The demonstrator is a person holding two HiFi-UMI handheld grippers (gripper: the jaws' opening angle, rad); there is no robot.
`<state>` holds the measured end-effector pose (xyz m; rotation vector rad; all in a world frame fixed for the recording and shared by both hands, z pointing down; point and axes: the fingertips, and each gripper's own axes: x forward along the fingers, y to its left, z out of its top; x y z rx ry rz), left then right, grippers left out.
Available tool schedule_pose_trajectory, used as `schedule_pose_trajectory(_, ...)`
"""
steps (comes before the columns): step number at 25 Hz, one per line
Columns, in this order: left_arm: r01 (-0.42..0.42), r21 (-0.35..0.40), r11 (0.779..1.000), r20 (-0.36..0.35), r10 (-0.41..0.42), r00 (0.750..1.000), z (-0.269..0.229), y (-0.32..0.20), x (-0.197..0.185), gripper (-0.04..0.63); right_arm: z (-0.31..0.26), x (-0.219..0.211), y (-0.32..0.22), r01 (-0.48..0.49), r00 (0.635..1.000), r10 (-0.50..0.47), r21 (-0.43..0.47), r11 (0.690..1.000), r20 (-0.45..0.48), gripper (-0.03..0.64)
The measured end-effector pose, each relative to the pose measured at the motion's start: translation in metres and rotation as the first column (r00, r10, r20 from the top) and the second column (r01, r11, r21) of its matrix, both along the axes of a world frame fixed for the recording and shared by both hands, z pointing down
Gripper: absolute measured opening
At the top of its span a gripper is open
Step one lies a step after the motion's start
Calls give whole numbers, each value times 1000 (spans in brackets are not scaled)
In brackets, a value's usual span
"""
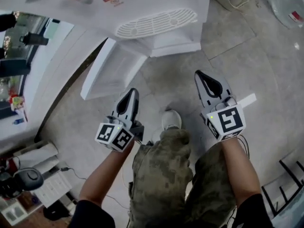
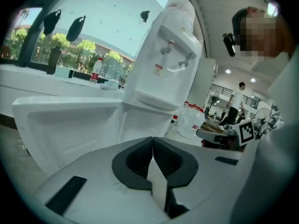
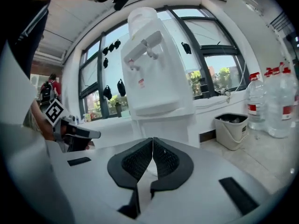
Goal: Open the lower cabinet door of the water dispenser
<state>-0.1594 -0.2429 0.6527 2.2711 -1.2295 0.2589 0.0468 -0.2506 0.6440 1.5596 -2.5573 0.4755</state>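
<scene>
Both pairs of jaws are pressed fully together with nothing between them. The left gripper (image 2: 153,142) and the right gripper (image 3: 152,143) each show pads meeting in one thin seam, so I have hold of nothing.

Working down from the biggest thing, the tiled floor (image 1: 237,56) carries the white water dispenser (image 1: 161,38), which stands ahead of me under the window. Its lower cabinet door (image 1: 113,70) already hangs swung out to the left of the cabinet. It is hinged at the dispenser's front corner, its recessed inner face is turned up toward my head camera, and its free edge is nearest my left side. In the head view both grippers sit low by my knees and apart from the door, the left one the nearer of the two.

I judge the opening as good as done, so doing this step well now means not undoing it. I'd keep the left gripper off the free edge while I draw back, since a brush there could swing the panel shut again. If I want it wider, I'd use the closed left tip against the inner face near the free edge. I'd push gently along the hinge's arc, not straight at the cabinet. The right gripper has no job here, and I'd hold it well aside.
</scene>
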Motion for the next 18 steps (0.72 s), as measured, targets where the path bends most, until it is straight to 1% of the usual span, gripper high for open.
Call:
schedule_pose_trajectory(1,-24,-6,1000,-2,24,1000,-5,11,8,5,-6,8,10,-28,1000,28,-2,1000,-9,2)
schedule_pose_trajectory(2,-44,-3,999,12,44,999,-12,25,19,5,-14,17,23,-45,999,45,-4,999,-24,2)
schedule_pose_trajectory(5,-130,48,990,108,124,986,-51,78,66,5,-46,43,87,-82,994,80,-20,996,-77,2)
schedule_pose_trajectory(6,-163,59,985,128,154,980,-66,89,77,5,-57,47,106,-104,992,100,-43,994,-77,2)
schedule_pose_trajectory(8,-186,37,982,120,180,976,-86,94,80,5,-69,44,125,-126,990,118,-117,985,-72,2)
schedule_pose_trajectory(10,-161,-13,987,92,161,983,-98,87,68,5,-77,35,133,-125,991,113,-196,972,-74,2)
schedule_pose_trajectory(12,-126,-34,991,90,128,988,-114,90,57,5,-92,35,150,-123,991,108,-247,961,-73,0)
schedule_pose_trajectory(13,-105,-40,994,94,108,990,-124,100,51,5,-103,35,164,-117,992,101,-262,958,-73,-1)
schedule_pose_trajectory(15,-61,-61,996,99,67,993,-156,133,36,5,-138,32,201,-98,993,75,-288,952,-89,0)
schedule_pose_trajectory(18,9,-99,995,90,0,996,-231,177,10,5,-218,22,242,-52,992,12,-312,949,-126,-2)
